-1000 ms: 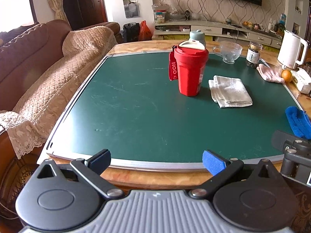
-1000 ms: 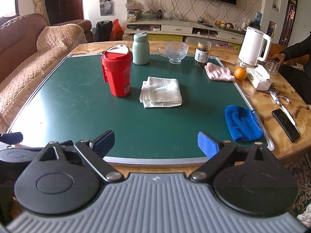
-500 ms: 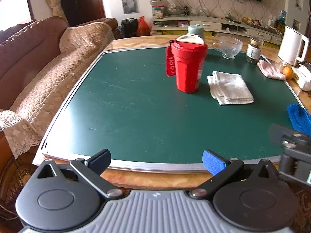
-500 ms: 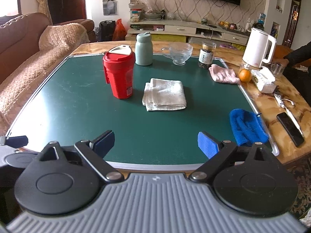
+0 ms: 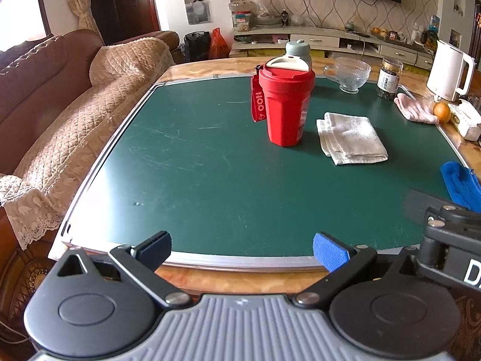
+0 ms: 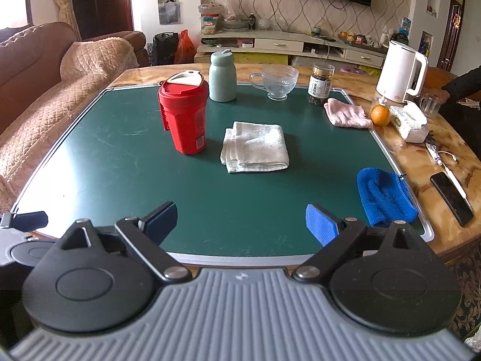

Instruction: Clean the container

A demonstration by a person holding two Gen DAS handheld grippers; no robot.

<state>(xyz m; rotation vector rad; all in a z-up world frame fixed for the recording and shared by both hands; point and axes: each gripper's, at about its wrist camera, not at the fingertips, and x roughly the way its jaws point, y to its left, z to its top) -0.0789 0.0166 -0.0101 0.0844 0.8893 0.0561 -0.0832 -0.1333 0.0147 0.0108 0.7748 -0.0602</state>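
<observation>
A red lidded cup (image 5: 285, 105) with a white flip lid and a red strap stands upright on the green mat (image 5: 210, 180); it also shows in the right wrist view (image 6: 185, 117). A folded white cloth (image 5: 350, 141) lies just right of it, seen too in the right wrist view (image 6: 255, 147). My left gripper (image 5: 242, 251) is open and empty at the mat's near edge. My right gripper (image 6: 240, 224) is open and empty over the mat's near edge, well short of cup and cloth.
A blue cloth (image 6: 383, 197) lies at the mat's right edge. A pale green bottle (image 6: 222, 76), glass cup (image 6: 278, 81), jar (image 6: 321, 87), pink cloth (image 6: 345, 115), orange (image 6: 380, 115), white kettle (image 6: 399, 72) and phone (image 6: 451, 197) line the far and right sides. A sofa (image 5: 60, 105) is on the left.
Both grippers have moved slightly forward toward the table; the cup and cloth look a little nearer. Both stay open. Nothing on the table has moved.
</observation>
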